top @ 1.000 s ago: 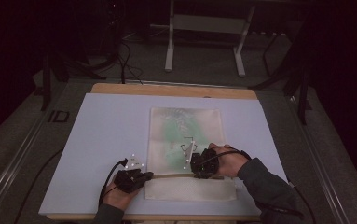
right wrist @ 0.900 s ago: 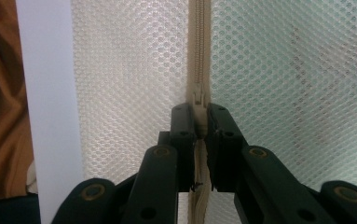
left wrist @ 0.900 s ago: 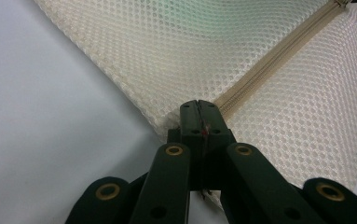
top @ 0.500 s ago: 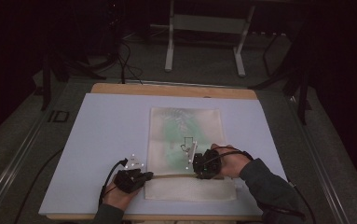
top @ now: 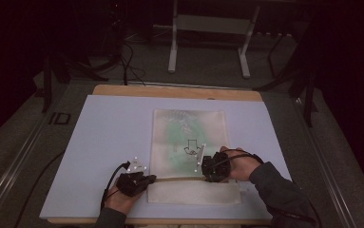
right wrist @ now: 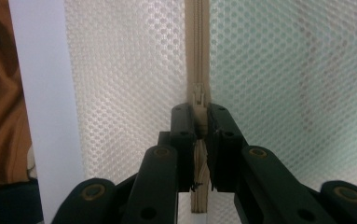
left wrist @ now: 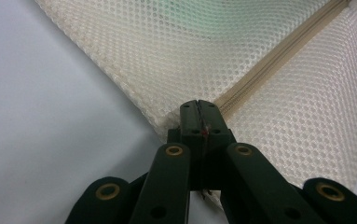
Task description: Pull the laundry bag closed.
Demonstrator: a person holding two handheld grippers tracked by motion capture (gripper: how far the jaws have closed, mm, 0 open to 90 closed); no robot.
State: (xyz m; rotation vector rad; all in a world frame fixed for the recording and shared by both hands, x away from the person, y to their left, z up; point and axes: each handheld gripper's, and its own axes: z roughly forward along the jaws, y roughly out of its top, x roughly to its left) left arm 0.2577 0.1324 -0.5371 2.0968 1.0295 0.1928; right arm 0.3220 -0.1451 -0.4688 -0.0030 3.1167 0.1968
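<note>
Nearest the table's front edge, the person's two hands sit low on the pale lavender table sheet (top: 108, 137), each holding a black two-jaw gripper. The left gripper (left wrist: 197, 108) lies at the left end of the cream mesh zip-up laundry bag (top: 189, 142); its jaws are pressed together on the bag's corner, just where the beige zipper band (left wrist: 278, 60) begins. In the left gripper view the mesh edge runs away diagonally on both sides of that pinched corner.

A little to the right, the right gripper (right wrist: 198, 116) is clamped on the small cream zipper slider (right wrist: 198, 95), which sits between its two pads; the zipper tape runs straight ahead of it in the right gripper view. From above, the right gripper (top: 213, 166) sits on the zipper line, well apart from the left gripper (top: 139, 180), with the zipper stretched between them.

The bag lies flat in the middle of the sheet, lengthwise away from the person, something pale green showing through the mesh and a dark arrow-shaped mark (top: 190, 146) near the right gripper.

Beyond the sheet, the light wooden table edge (top: 179, 91) shows, then grey floor with the white metal legs (top: 208, 42) of a stand and dark cables.
</note>
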